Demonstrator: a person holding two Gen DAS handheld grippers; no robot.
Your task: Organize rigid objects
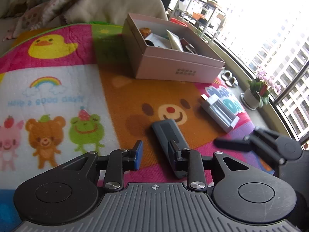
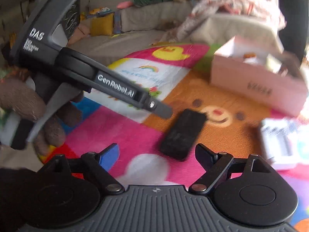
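We are working on a large cartoon-printed play mat (image 1: 58, 89) in pink, orange and white, spread on the floor beside a beige sofa (image 1: 115, 2). Toward the mat's far edge stands an open pale pink cardboard box (image 1: 173, 65), already holding several small items we cannot identify. Near the mat's right edge, just beside the printed bear face, lies a flat white and grey rectangular device (image 1: 220, 112). On the orange bear panel, close to us, lies a dark grey flat rectangular case (image 1: 168, 133), well apart from the box.

Our left gripper (image 1: 157, 150) has its jaws apart, and they straddle the near end of the dark case: the blue-padded finger stands off to one side with a gap, while the other finger overlaps the case's edge, though we cannot tell whether it touches. Our right gripper (image 2: 158, 154) is also spread wide and empty, hovering just short of the same case; its view is blurred.

We judge the case is the next thing bound for the box. The risk is that both grippers crowd one thin object, so they may collide or nudge it askew. Because the case lies flat on soft fabric, a finger could ride over its top instead of catching its side, and a lopsided closing could spin it away or pinch the mat.
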